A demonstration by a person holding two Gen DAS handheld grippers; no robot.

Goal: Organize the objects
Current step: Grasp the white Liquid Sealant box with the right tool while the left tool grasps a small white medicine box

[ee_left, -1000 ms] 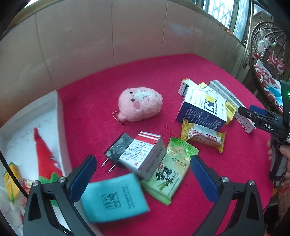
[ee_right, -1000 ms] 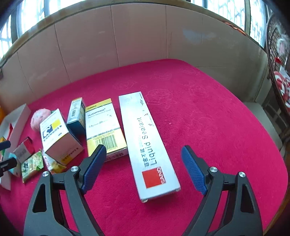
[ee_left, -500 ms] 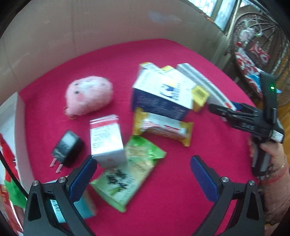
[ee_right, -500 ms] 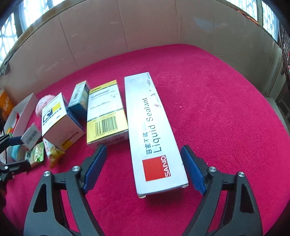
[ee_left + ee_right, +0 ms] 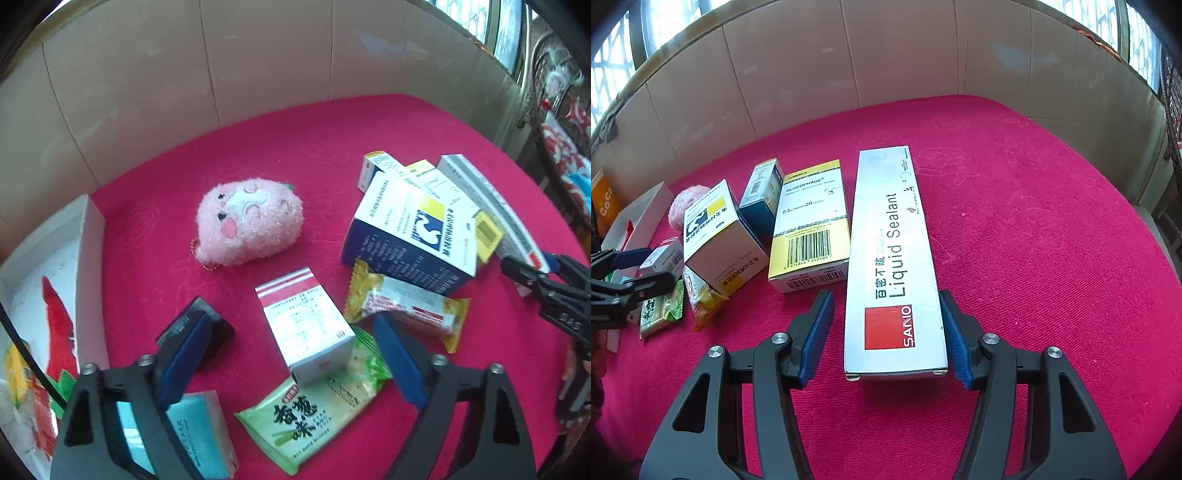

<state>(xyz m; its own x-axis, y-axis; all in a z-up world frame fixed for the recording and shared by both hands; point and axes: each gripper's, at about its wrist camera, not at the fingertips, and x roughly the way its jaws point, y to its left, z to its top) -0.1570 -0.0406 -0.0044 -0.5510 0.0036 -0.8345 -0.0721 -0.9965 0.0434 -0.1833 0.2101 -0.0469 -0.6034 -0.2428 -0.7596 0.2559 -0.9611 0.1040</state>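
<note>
My right gripper (image 5: pixel 886 332) is open, its blue pads on either side of the near end of a long grey Liquid Sealant box (image 5: pixel 892 258) lying on the red cloth. The right pad is close to the box edge; the left pad stands apart. My left gripper (image 5: pixel 291 358) is open around a small red-and-white box (image 5: pixel 306 332) that lies partly on a green snack packet (image 5: pixel 314 410). A black plug adapter (image 5: pixel 192 325) sits just behind the left pad.
A pink plush (image 5: pixel 249 221), a blue-and-white medicine box (image 5: pixel 410 236), a yellow snack packet (image 5: pixel 406 306), a Glucophage box (image 5: pixel 810 225) and a teal pack (image 5: pixel 199 439) lie on the cloth. A white tray (image 5: pixel 88 236) with items stands at the left.
Both grippers have narrowed. The right one moved forward around the sealant box's near end. The left one swung back and closed in around the red-and-white box.
</note>
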